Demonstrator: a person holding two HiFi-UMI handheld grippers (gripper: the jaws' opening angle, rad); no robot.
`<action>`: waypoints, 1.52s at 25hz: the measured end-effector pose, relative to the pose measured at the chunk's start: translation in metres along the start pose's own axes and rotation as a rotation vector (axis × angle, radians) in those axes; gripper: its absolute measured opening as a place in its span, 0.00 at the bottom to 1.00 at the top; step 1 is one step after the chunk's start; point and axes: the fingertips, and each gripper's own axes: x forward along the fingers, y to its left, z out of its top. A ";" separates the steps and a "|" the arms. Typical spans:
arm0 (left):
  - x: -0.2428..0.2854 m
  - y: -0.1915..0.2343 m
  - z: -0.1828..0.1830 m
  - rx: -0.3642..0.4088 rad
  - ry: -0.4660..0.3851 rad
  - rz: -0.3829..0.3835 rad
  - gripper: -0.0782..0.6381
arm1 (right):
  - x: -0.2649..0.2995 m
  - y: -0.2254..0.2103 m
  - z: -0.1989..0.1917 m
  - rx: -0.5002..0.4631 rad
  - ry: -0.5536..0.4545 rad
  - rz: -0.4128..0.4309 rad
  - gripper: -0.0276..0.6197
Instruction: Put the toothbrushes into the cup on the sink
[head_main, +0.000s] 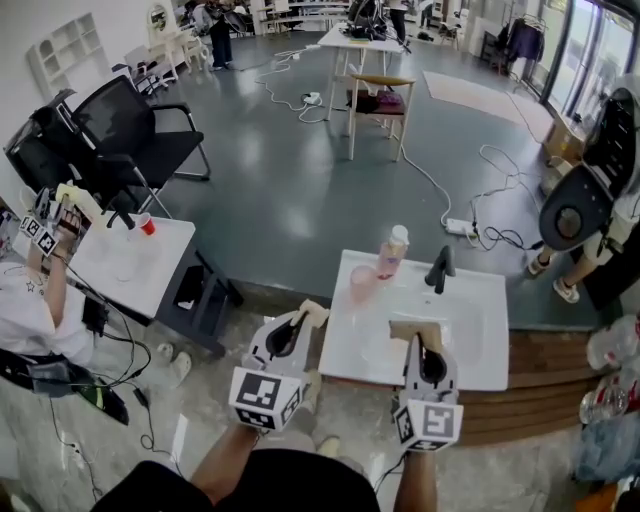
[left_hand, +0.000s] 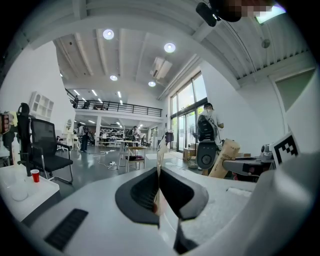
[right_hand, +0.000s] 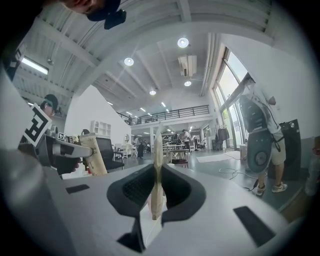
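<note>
The person stands at a white sink (head_main: 480, 330) set on a wooden counter (head_main: 545, 365), with a gripper in each hand. The left gripper (head_main: 312, 312) points roughly level, its tip just at the sink's left edge. In the left gripper view its two jaws are pressed together with nothing between them. The right gripper (head_main: 415, 330) reaches over the near side of the basin. In the right gripper view its pale fingers (right_hand: 157, 167) also meet edge to edge, and nothing shows between them (only their own beige strips).

The cup (head_main: 362, 283), pink and translucent, stands upright on the back left part of the sink. It is just beside a pink bottle (head_main: 392, 250) with a white cap. A black faucet (head_main: 440, 268) stands to the right of these two, a little apart. The toothbrushes cannot be made out in any view.

To the left a white table (head_main: 120, 270) carries a small red cup (head_main: 147, 226), and a black office chair (head_main: 130, 135) stands behind it. A second person (head_main: 25, 305) sits at that table, holding up another gripper (head_main: 60, 215) with marker cubes. At the right edge a third person (head_main: 600, 190) stands on the grey floor. A wooden stool (head_main: 378, 100) stands farther back, and a power strip (head_main: 460, 227) with loose cables lies behind the sink.
</note>
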 end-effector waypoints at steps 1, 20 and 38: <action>0.007 0.004 0.000 -0.001 0.004 -0.002 0.12 | 0.008 0.000 0.000 0.002 0.001 0.000 0.11; 0.102 0.066 -0.023 -0.033 0.100 -0.031 0.12 | 0.128 -0.002 -0.032 0.049 0.067 0.006 0.11; 0.133 0.118 -0.054 -0.065 0.166 0.014 0.12 | 0.213 0.009 -0.092 0.076 0.164 0.041 0.11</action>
